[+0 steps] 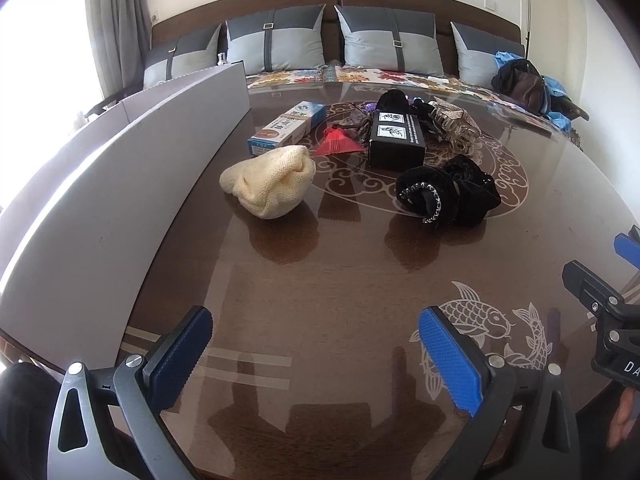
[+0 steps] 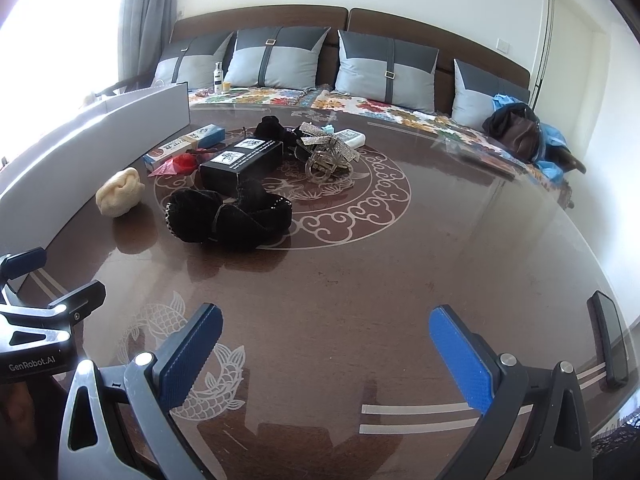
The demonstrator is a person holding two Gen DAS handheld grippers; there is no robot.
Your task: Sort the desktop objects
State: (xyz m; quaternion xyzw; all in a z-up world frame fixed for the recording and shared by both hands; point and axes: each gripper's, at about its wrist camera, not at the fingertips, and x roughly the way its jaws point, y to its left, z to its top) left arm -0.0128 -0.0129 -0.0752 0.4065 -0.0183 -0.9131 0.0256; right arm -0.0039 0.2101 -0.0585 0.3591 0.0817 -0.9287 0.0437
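Both tongs, left tongs [image 1: 316,356] and right tongs [image 2: 326,354], spread, empty, above worktop [image 2: 400,280]. Black box [image 1: 396,140] mid-worktop; cream knit hat [image 1: 270,182] left of it, black scrunchies [image 1: 448,194] in front.

**Setting: home living room**

Wooden sofa [image 2: 348,20] across the upper frame, with grey two-tone cushions [image 2: 276,58] and a floral cover [image 2: 360,106]. Grey curtain [image 2: 144,12] and bright window at upper left. Handbag [image 2: 518,134] at upper right. Glossy round table [image 2: 400,264] with inlaid fish [image 2: 216,364], foreground.
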